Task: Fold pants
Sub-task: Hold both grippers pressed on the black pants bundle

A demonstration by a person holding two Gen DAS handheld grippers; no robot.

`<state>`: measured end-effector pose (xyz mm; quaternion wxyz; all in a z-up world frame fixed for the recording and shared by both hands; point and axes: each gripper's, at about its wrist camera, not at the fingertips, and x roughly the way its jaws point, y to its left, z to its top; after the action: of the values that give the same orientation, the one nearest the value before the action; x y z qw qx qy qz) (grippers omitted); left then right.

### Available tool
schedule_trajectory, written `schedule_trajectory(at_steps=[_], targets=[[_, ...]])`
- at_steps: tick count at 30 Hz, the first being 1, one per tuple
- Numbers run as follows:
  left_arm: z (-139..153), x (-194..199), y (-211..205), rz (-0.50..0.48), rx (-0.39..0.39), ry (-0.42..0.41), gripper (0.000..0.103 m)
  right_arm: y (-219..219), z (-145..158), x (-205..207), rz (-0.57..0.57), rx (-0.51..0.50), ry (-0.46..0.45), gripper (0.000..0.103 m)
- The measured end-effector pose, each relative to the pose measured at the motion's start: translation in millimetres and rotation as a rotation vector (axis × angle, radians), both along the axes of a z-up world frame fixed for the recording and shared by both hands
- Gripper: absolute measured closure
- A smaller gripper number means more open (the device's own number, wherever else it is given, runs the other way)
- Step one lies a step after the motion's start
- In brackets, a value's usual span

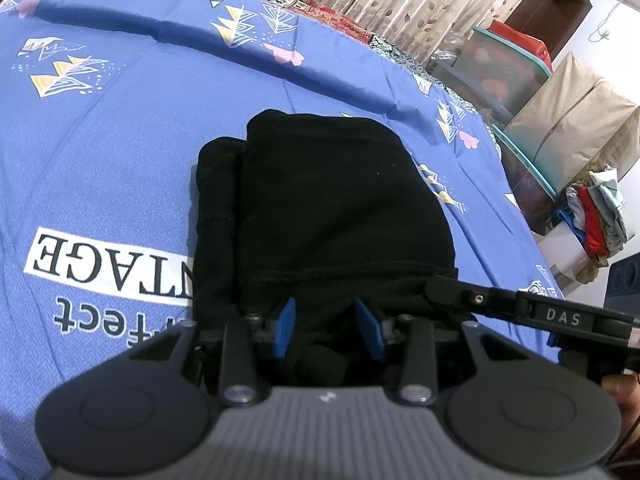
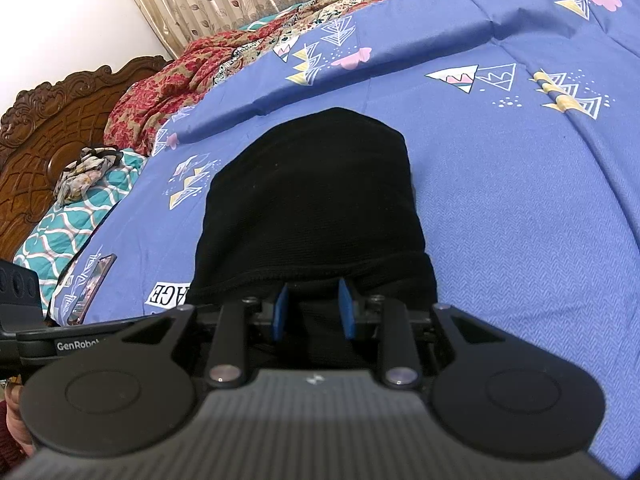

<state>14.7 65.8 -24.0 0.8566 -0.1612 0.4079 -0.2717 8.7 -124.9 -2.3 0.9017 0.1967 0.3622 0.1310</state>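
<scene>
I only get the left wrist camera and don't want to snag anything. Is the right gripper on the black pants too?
Observer: Yes. The right gripper has the near edge of the black pants between its blue pads.
Operator: Anything lying near the pants on that side?
Observer: What looks like a phone lies on the blue bedsheet, left of the pants and not touching them.
Operator: What's beyond it?
Observer: A teal patterned pillow against a carved wooden headboard.
</scene>
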Motion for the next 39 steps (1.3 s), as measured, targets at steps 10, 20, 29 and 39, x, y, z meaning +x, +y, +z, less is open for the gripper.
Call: schedule_trajectory(at_steps=[10, 20, 29, 39], targets=[[-0.2, 0.4, 0.2, 0.0, -0.004, 0.001, 0.067, -0.6, -0.6, -0.1, -0.002, 0.001, -0.001, 0.073], [-0.1, 0.2, 0.5, 0.001, -0.005, 0.0, 0.067, -0.7, -0.9, -0.4, -0.002, 0.0, -0.001, 0.073], [-0.4, 0.0, 0.1, 0.002, -0.005, 0.0, 0.067, 3.9, 4.3, -4.8, 0.01, -0.028, -0.006, 0.073], [-1.2, -0.2, 0.8, 0.001, -0.006, 0.0, 0.067, 6.3, 2.3, -10.4, 0.012, -0.031, -0.002, 0.073]])
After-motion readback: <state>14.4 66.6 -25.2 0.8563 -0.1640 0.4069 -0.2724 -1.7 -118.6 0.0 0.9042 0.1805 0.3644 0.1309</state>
